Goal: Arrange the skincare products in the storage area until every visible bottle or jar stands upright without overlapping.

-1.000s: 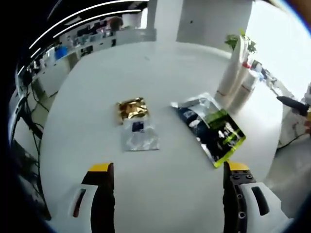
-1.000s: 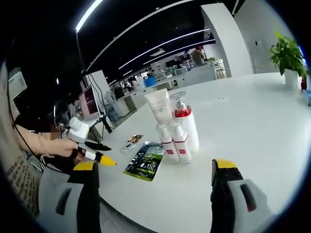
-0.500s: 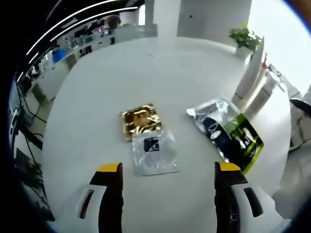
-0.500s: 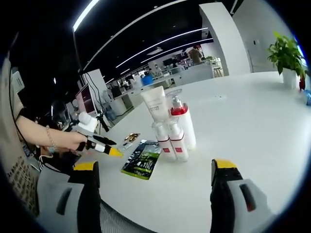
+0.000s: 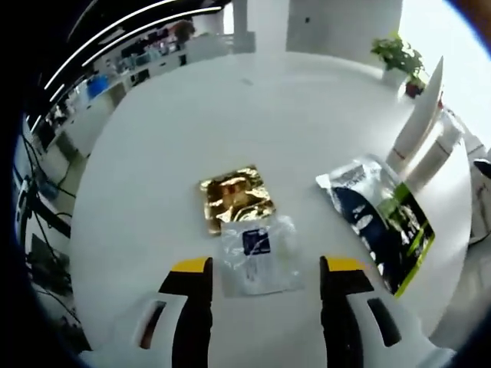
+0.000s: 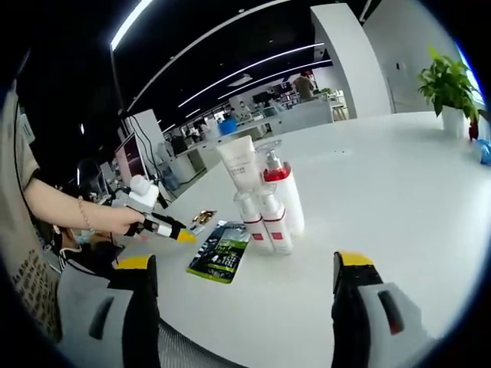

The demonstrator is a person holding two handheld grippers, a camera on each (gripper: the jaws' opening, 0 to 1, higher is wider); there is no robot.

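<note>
Left claw (image 5: 263,276) wide over clear sachet (image 5: 258,254) — could pinch gold sachet (image 5: 235,197) too, overlapping. Right claw (image 6: 242,272) wide, empty — bottles (image 6: 265,201) upright.

A large white table (image 5: 153,138) with a rounded edge carries everything. In the left gripper view, a gold foil sachet (image 5: 235,198) lies flat at the centre, with a clear sachet (image 5: 259,254) touching its lower edge, perhaps slightly overlapping. A dark pouch with a green stripe (image 5: 381,222) lies flat at the right. Upright bottles (image 5: 420,130) stand at the upper right, and a potted plant (image 5: 397,55) sits at the table's far side.
</note>
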